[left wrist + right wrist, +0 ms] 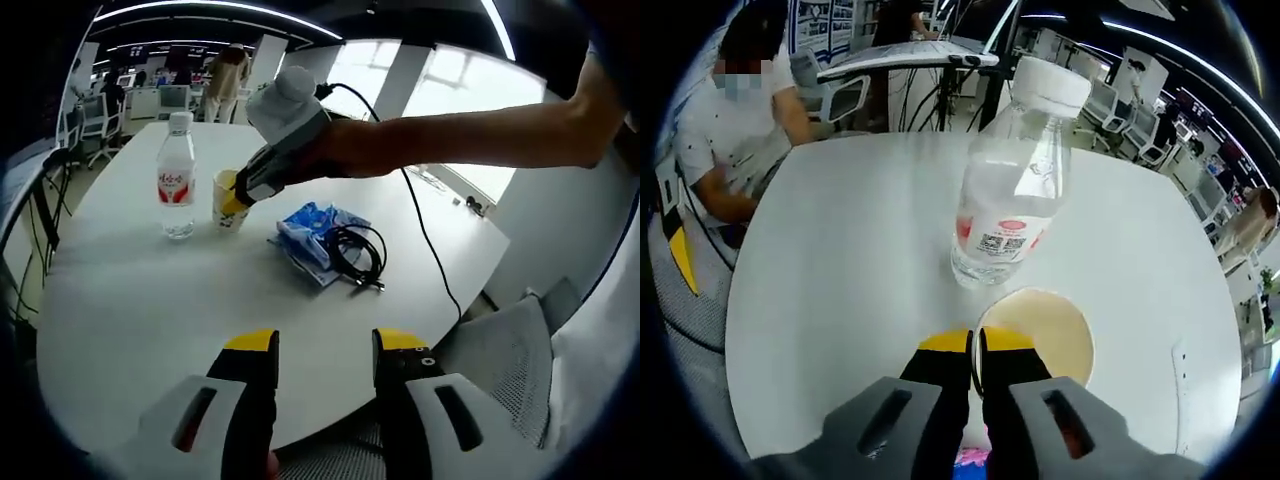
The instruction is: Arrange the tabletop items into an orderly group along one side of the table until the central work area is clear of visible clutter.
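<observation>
A paper cup [229, 207] stands on the round white table [150, 300], beside a clear water bottle [177, 176] with a red label. My right gripper [234, 203] reaches in from the right and is shut on the cup's rim. From above, the cup [1045, 330] sits just in front of the bottle [1015, 190], and my right gripper [976, 345] pinches its near rim between the yellow-tipped jaws. A blue packet [310, 233] with a coiled black cable [357, 253] on it lies right of the cup. My left gripper [325, 345] hovers open at the near edge, holding nothing.
A black cord [425, 235] trails from the right gripper over the table's right edge. A grey chair [500, 345] stands near the table's right side. A seated person [735, 130] is at the far side, with office desks and chairs behind.
</observation>
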Demonstrator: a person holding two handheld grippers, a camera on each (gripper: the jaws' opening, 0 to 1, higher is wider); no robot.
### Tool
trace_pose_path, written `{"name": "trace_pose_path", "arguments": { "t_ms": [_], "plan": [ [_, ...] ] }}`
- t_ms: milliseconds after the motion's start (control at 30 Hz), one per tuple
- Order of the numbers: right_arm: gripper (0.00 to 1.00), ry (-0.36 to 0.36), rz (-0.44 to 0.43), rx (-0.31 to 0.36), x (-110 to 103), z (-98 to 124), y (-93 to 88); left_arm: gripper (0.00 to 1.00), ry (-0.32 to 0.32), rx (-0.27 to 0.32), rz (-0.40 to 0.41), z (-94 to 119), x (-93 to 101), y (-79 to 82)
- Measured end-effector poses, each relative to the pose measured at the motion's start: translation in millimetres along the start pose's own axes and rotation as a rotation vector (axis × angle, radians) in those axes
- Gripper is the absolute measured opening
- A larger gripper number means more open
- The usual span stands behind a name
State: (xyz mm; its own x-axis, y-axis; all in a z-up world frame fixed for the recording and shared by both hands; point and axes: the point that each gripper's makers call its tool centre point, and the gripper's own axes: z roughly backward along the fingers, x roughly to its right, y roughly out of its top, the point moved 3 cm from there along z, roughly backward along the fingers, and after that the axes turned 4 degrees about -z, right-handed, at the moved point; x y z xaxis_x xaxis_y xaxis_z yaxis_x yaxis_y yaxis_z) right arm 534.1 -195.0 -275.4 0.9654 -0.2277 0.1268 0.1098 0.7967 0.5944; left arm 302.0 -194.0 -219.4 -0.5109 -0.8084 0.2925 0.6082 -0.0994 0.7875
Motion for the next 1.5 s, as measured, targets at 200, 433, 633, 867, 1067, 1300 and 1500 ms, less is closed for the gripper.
{"name": "trace_pose_path", "arguments": {
  "t_ms": [200, 433, 633, 867, 1067, 1300, 1500],
  "plan": [
    [0.00, 0.001, 0.003, 0.005, -3, -1, 5.3, 0.36, 0.004, 0.002, 0.003, 0, -1.8, -1.1],
    [0.00, 0.005, 0.007, 0.010, -5, -2, 9.5, 0.36, 0.004, 0.003, 0.002, -1, -2.8, -1.9],
    [0.04, 0.003, -0.002, 0.014, -4, -2, 13.3, 0.36, 0.003, 0.003, 0.001, -1, -3.5, -2.8],
    [0.09, 0.000, -0.015, 0.015, -3, -2, 15.1, 0.37, 0.007, 0.010, 0.002, -1, -5.1, -2.2],
    [0.12, -0.004, -0.043, 0.038, 0, 5, 21.4, 0.37, 0.010, 0.004, 0.003, -1, -3.9, -3.2],
    [0.13, -0.006, -0.055, 0.058, 7, 16, 25.0, 0.37, 0.015, 0.001, 0.002, -2, -3.8, -3.5],
    [0.14, -0.027, -0.087, 0.095, 13, 37, 29.2, 0.37, 0.020, 0.020, 0.026, -1, -2.5, -0.6]
  ]
}}
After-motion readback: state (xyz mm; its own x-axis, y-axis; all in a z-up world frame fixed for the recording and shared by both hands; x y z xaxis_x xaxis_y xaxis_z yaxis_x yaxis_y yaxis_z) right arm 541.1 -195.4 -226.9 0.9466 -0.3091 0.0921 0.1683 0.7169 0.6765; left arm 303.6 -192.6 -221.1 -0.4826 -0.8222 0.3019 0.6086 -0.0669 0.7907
